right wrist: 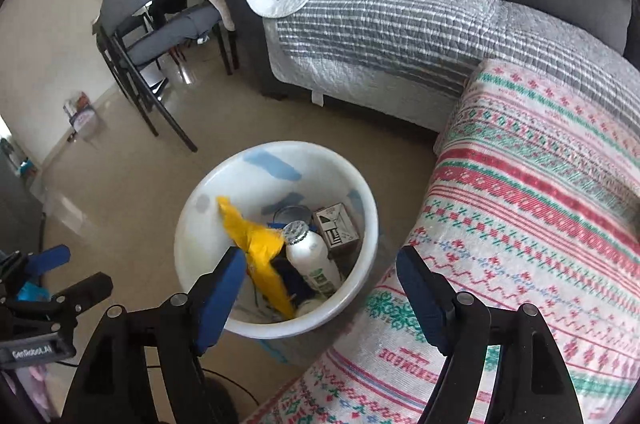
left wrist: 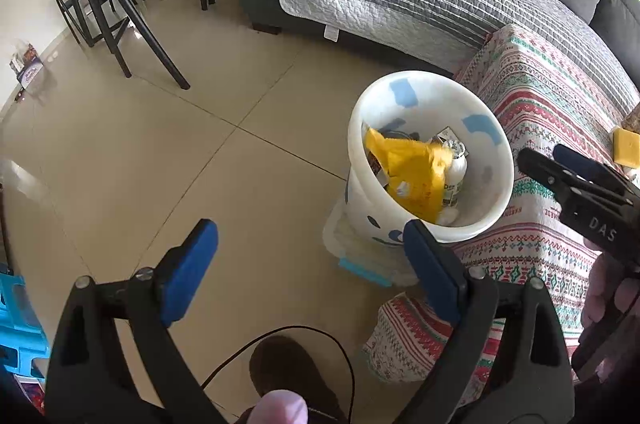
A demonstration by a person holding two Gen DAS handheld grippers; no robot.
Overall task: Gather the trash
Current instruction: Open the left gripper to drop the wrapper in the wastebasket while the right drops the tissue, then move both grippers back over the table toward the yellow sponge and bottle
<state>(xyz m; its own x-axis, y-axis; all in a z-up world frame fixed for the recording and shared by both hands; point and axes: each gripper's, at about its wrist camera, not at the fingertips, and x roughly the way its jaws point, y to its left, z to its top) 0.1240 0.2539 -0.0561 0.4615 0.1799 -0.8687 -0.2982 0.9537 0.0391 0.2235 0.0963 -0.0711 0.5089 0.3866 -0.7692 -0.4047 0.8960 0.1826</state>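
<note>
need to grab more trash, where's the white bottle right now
The white bottle lies inside the white bin on the floor, between the yellow wrapper and a small carton, beside the patterned blanket.

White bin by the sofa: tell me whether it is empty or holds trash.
Holds trash. The white bin stands upright with a yellow bag, a white bottle and a small carton inside.
</note>
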